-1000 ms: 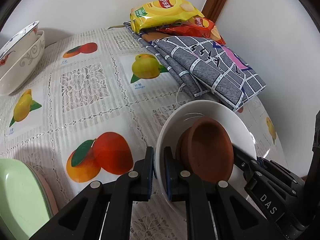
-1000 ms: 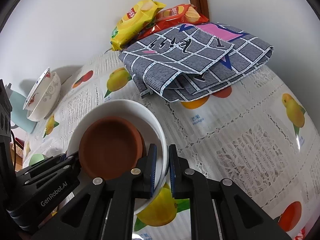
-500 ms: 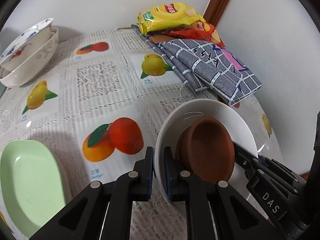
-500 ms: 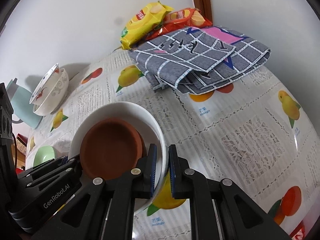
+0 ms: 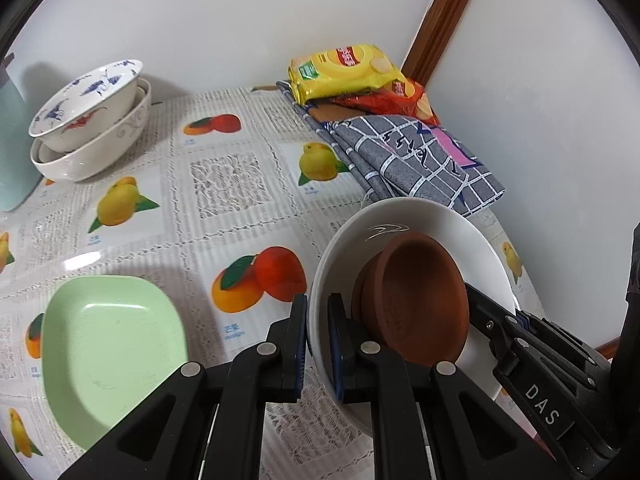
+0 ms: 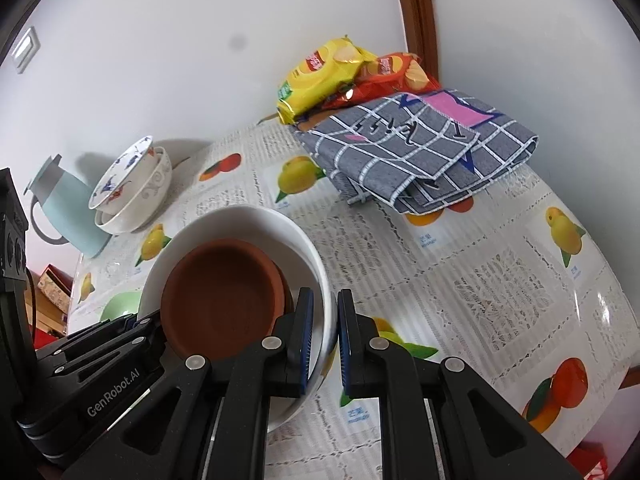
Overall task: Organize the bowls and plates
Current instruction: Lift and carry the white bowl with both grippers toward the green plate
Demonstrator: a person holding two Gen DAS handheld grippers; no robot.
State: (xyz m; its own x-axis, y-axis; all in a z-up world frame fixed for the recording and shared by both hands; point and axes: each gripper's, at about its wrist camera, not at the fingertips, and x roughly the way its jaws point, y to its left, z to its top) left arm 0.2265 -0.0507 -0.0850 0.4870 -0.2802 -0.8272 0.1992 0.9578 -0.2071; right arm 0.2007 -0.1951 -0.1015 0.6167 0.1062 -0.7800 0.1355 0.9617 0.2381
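A white bowl with a brown clay dish inside hangs above the fruit-print tablecloth. My left gripper is shut on the bowl's left rim, and my right gripper is shut on the opposite rim of the white bowl, beside the brown dish. A green plate lies at the lower left of the left wrist view. Two stacked patterned bowls sit at the far left by the wall; the stacked bowls also show in the right wrist view.
A folded grey checked cloth lies at the back right with yellow and red snack bags on it. A pale blue jug stands left of the stacked bowls. Walls close the table's far sides; the table edge runs on the right.
Both grippers have lifted the white bowl with the brown dish up and back from the table. The green plate and the stacked bowls have come further into view.
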